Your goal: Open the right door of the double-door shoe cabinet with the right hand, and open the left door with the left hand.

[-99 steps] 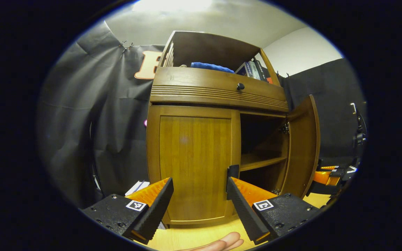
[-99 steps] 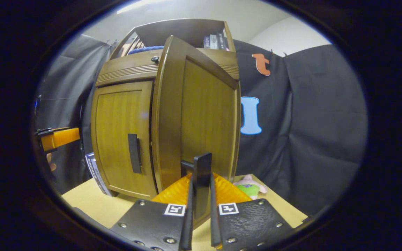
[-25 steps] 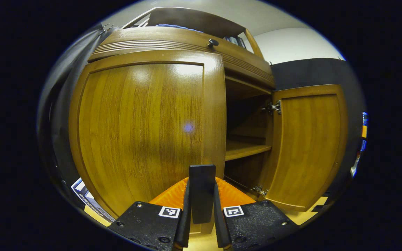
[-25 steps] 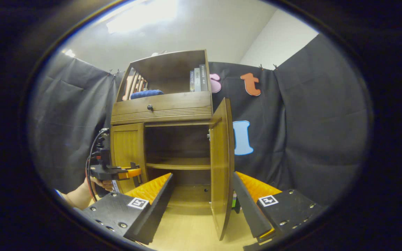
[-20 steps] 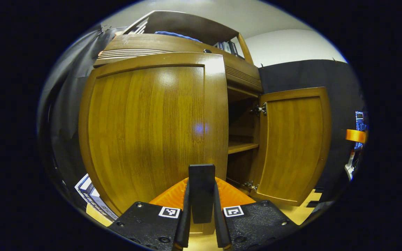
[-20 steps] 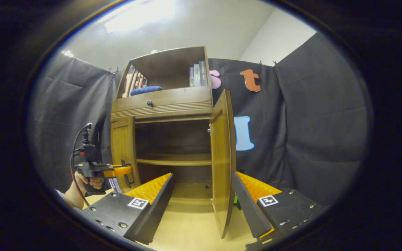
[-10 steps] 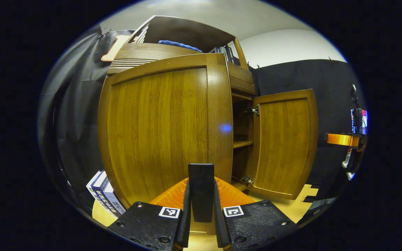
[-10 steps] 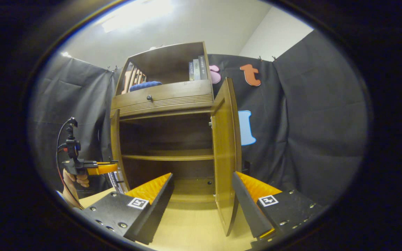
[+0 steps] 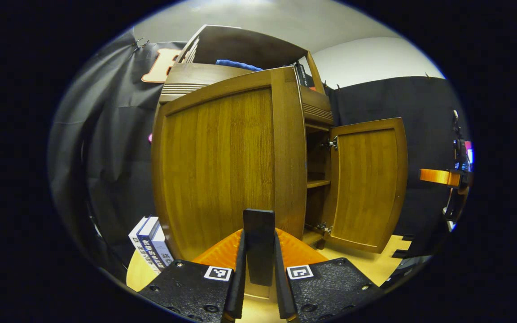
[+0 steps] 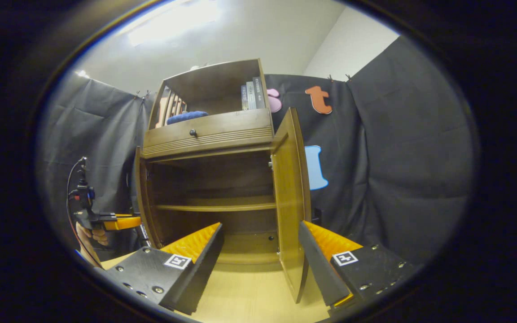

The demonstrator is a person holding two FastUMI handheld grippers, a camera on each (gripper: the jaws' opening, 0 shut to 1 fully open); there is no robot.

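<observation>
The wooden shoe cabinet (image 10: pixel 209 134) stands with both doors swung out. In the left gripper view the left door (image 9: pixel 222 166) stands close in front, and my left gripper (image 9: pixel 259 244) is shut on its dark vertical handle (image 9: pixel 259 224). The right door (image 9: pixel 366 184) stands wide open beyond it. In the right gripper view the right door (image 10: pixel 291 197) shows nearly edge-on, and my right gripper (image 10: pixel 260 226) is open, with the door's lower edge between its spread fingers without touching them. A hand holds the left gripper (image 10: pixel 121 222) at the left door (image 10: pixel 142 197).
Inside the cabinet is a bare shelf (image 10: pixel 218 206). Above the doors are a drawer with a knob (image 10: pixel 192 133), a blue cloth (image 10: pixel 186 116) and upright books (image 10: pixel 250 95). More books (image 9: pixel 151 242) lean by the cabinet's left side. A light wooden surface (image 10: pixel 249 291) lies in front.
The left door has swung further out with my left gripper shut on its handle. Five seconds ago that gripper was open and my right gripper held the right door's handle; it has since let go.
</observation>
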